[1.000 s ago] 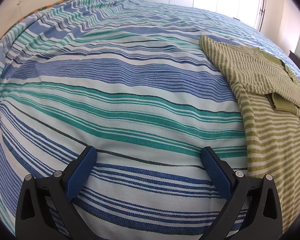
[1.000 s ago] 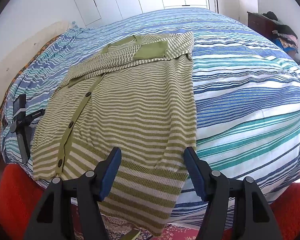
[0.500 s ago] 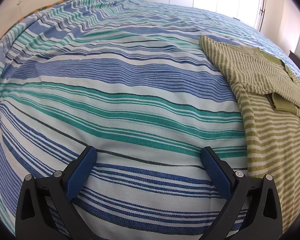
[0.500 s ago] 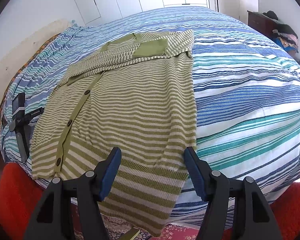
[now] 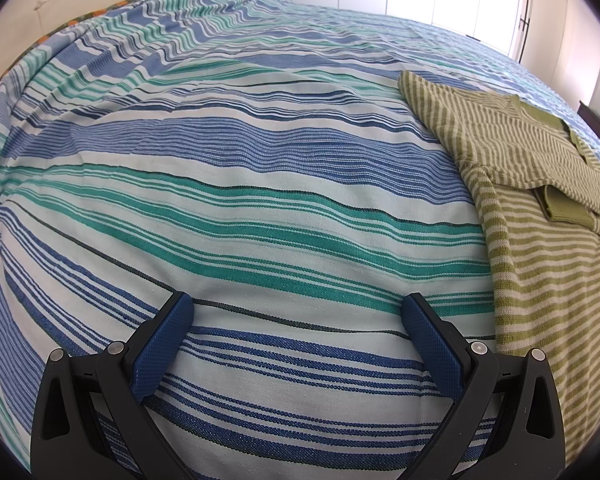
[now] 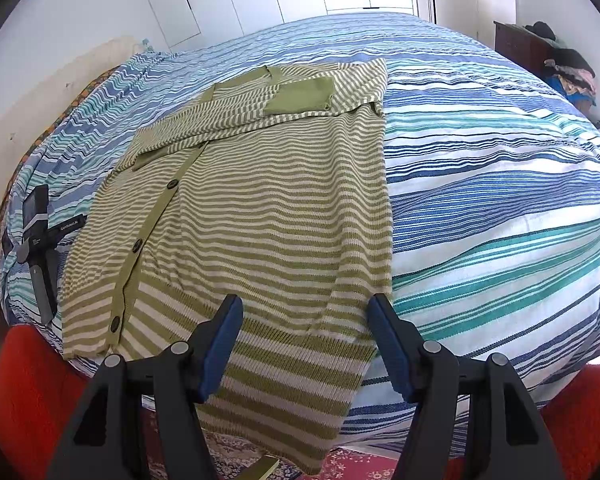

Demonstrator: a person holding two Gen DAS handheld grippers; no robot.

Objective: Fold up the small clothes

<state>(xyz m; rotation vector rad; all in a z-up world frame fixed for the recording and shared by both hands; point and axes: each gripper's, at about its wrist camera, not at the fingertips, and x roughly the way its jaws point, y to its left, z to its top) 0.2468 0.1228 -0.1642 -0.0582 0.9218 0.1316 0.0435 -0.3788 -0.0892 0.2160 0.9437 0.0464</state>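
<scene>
A green-and-cream striped cardigan (image 6: 260,208) lies flat on the striped bedspread (image 6: 500,184), sleeves folded across its chest, its hem hanging over the bed's near edge. The right gripper (image 6: 304,308) hovers spread wide above that hem, gripping nothing. The left gripper (image 5: 298,306), also wide and empty, hovers over bare bedspread beside the cardigan.

Cardigan (image 5: 548,264) cut off at right edge, left wrist view; hem (image 6: 296,412) overhangs bed edge, underside hidden.

Green-striped cardigan (image 6: 260,208) lies flat on bed; sleeves folded across; hem overhanging.
</scene>
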